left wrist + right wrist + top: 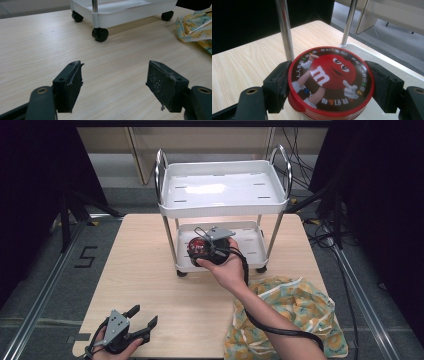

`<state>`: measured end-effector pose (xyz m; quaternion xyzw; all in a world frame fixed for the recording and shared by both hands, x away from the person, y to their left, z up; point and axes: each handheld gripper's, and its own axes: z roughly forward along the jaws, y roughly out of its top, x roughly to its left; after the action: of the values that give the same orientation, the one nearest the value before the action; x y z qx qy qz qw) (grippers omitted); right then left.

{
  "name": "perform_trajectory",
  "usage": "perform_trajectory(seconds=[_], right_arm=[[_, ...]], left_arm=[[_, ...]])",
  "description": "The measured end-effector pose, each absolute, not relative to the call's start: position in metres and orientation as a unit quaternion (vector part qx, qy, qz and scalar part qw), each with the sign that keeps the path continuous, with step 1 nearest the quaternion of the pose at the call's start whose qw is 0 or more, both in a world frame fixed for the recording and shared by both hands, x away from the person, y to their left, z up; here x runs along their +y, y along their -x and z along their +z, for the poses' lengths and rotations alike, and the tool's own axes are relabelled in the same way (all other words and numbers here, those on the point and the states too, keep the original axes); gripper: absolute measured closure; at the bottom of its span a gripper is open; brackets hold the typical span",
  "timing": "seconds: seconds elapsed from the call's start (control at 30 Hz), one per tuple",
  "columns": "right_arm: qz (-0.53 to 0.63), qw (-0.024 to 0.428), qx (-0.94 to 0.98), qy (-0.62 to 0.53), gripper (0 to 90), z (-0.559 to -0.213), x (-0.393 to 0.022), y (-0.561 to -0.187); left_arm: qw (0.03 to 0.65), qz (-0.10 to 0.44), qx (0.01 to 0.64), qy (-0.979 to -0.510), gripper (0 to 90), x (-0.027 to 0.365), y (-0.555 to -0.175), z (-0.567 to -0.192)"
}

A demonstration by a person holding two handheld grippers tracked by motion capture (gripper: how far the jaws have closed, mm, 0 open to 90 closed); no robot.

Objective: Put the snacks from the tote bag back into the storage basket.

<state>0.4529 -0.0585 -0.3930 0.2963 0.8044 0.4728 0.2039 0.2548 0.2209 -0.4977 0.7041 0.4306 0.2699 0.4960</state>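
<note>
Left tool point(142, 318) gapes wide (table edge); right tool point(329, 82) clamps red tin point(330, 80) over cart point(250, 251).

White cart point(222, 187) with chrome posts point(285, 30) and black castors point(100, 34), centre of the high view. Pale wood-grain table point(150, 285). Tin point(330, 80) showing a red rim and a black lid bearing a red cartoon figure with a white "m", ringed by multicoloured characters, centre of the right gripper view. Cloth point(290, 310), lower right of the high view, displaying a yellow, teal and white print. Both grippers, left point(137, 325) and right point(202, 251), appearing black with grey plates.
</note>
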Motion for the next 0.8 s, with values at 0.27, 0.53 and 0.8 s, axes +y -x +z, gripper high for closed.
perform_trajectory(seconds=[0.27, 0.53, 0.8], right_arm=[[0.471, 0.195, 0.805, -0.302, 26.8, -0.396, -0.056, -0.456], [0.471, 0.2, 0.805, -0.3, 26.8, -0.398, -0.052, -0.46], [0.47, 0.2, 0.805, -0.301, 26.8, -0.399, -0.048, -0.464]], left_arm=[[0.496, 0.27, 0.431, -0.704, 27.8, 0.221, -0.255, -0.498], [0.501, 0.268, 0.433, -0.7, 27.9, 0.22, -0.255, -0.498], [0.495, 0.269, 0.431, -0.705, 27.9, 0.221, -0.255, -0.498]])
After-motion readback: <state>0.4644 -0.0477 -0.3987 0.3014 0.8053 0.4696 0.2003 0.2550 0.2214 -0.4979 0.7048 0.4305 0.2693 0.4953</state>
